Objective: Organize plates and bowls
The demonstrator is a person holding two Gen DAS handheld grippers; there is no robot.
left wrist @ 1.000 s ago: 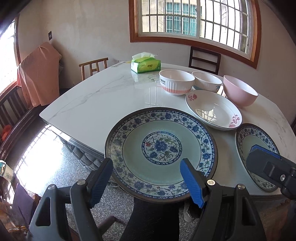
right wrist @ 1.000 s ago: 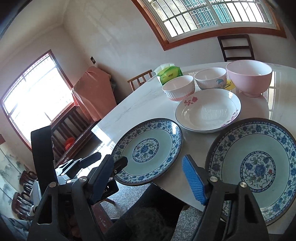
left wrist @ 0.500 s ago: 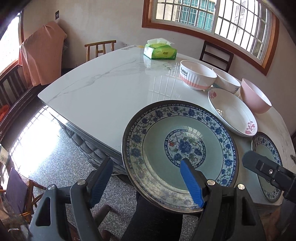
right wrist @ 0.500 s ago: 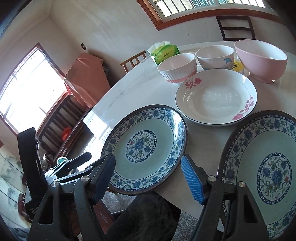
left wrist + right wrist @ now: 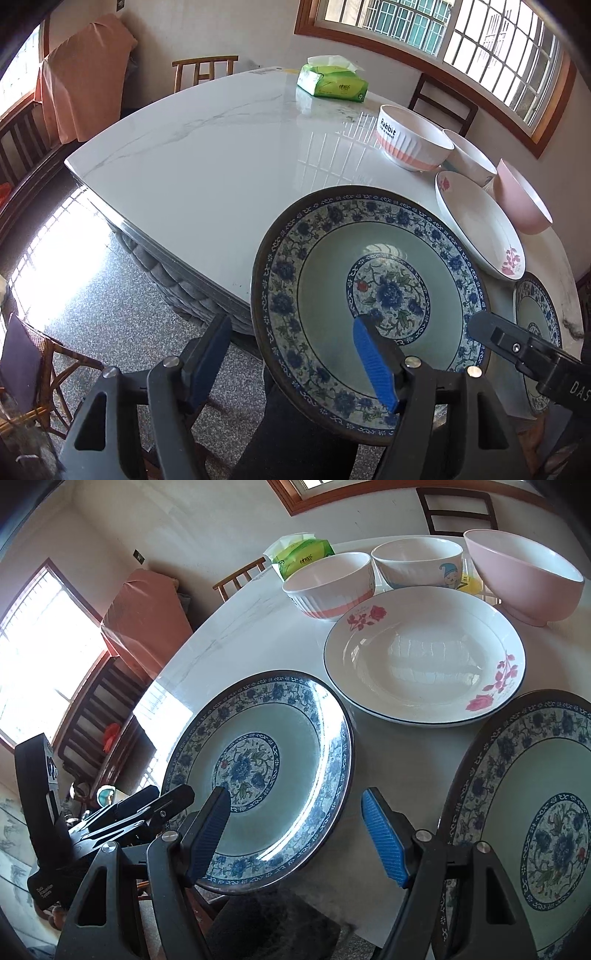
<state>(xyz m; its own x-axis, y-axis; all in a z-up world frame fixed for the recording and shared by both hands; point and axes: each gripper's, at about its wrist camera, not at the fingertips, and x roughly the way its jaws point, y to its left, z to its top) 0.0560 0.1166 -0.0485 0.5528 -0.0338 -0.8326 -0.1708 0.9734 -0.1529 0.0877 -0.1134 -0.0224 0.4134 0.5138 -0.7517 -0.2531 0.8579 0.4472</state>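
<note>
White marble-look table (image 5: 207, 177) under barred windows, with wooden chairs around it and a green tissue pack (image 5: 332, 83) at the far side. Spread across the near right part: two blue-and-white floral plates, a white rose plate (image 5: 424, 664) behind them, then a ribbed white-and-pink bowl (image 5: 328, 587), a cartoon-print bowl (image 5: 417, 563) and a pink bowl (image 5: 524, 572) in a row, nothing stacked yet. Left gripper (image 5: 291, 332) angled down over the left floral plate (image 5: 332, 280), whose near rim seems to jut past the table edge. Jaws just narrowed a little yet not clamped, one blue pad over the plate's well, the other outside and apart from the rim, so rim between them but unpressed. Right gripper (image 5: 295, 801) parted too and holding nothing, hovering near the gap between that plate and the right floral plate (image 5: 535, 812). Judged as glazed ceramic: stiff, fairly heavy for a pinch, slick under the pads, prone to chip or shatter if dropped or knocked against a neighbour. Best hold probably at the near rim, one pad above and one below, biting deep enough to stop sagging. Lift level and set down gently on the matching plate, keeping clear of the rose plate just behind.
</note>
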